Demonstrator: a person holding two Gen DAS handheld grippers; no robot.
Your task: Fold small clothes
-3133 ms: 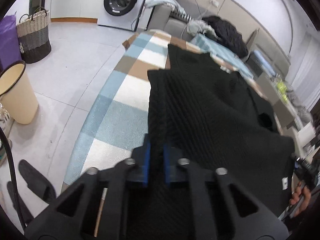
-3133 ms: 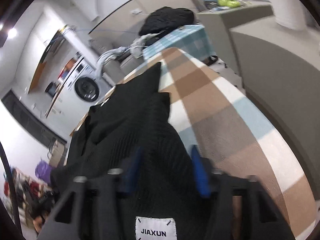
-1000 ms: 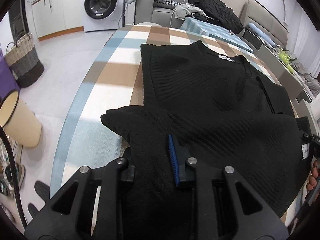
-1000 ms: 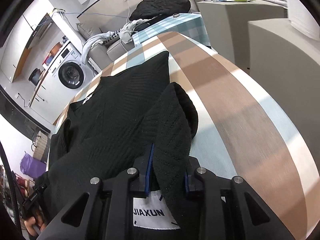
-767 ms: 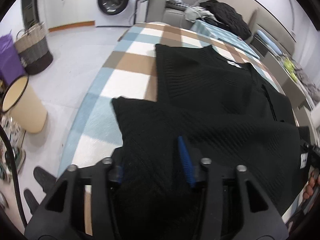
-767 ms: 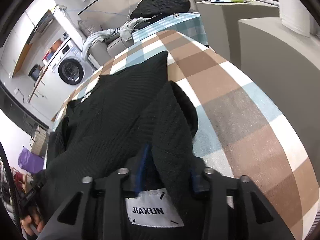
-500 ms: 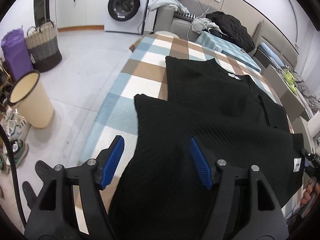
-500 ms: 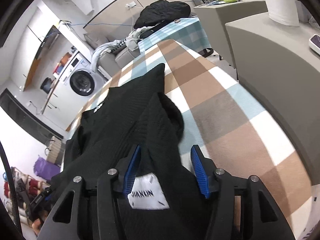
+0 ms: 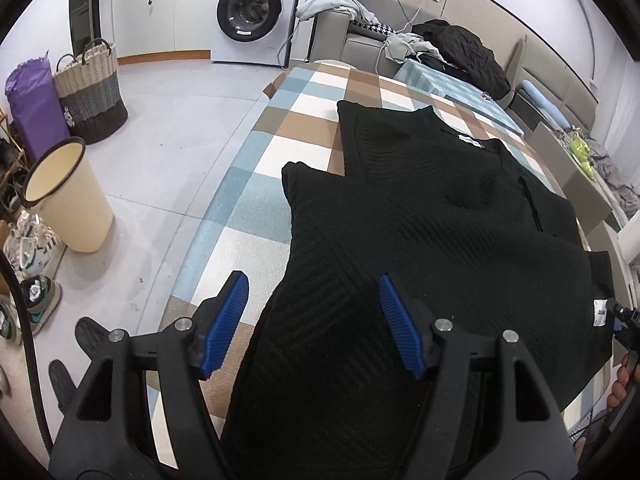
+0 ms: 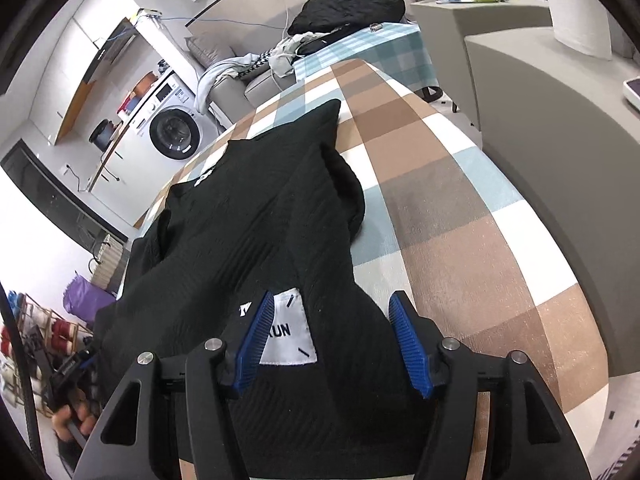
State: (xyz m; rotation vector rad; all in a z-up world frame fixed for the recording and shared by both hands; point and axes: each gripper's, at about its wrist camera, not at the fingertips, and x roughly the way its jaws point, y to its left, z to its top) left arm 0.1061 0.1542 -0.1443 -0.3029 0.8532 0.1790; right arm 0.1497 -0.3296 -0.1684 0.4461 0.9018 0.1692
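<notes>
While both jaws stand apart, the right's opening, the black sweater's (image 10: 248,240) white label (image 10: 290,330) reads "XUN".

label (image 10: 289,330): its first letters are hidden behind the right tongs' (image 10: 332,338) blue pad.
sweater (image 9: 440,240): its near hem is cut off by the bottom edge.
table (image 9: 256,184): its near end is hidden under the sweater.

Bare checked tabletop (image 10: 460,184) right of black sweater (image 10: 256,216); grey cabinet (image 10: 552,128) beyond.
</notes>
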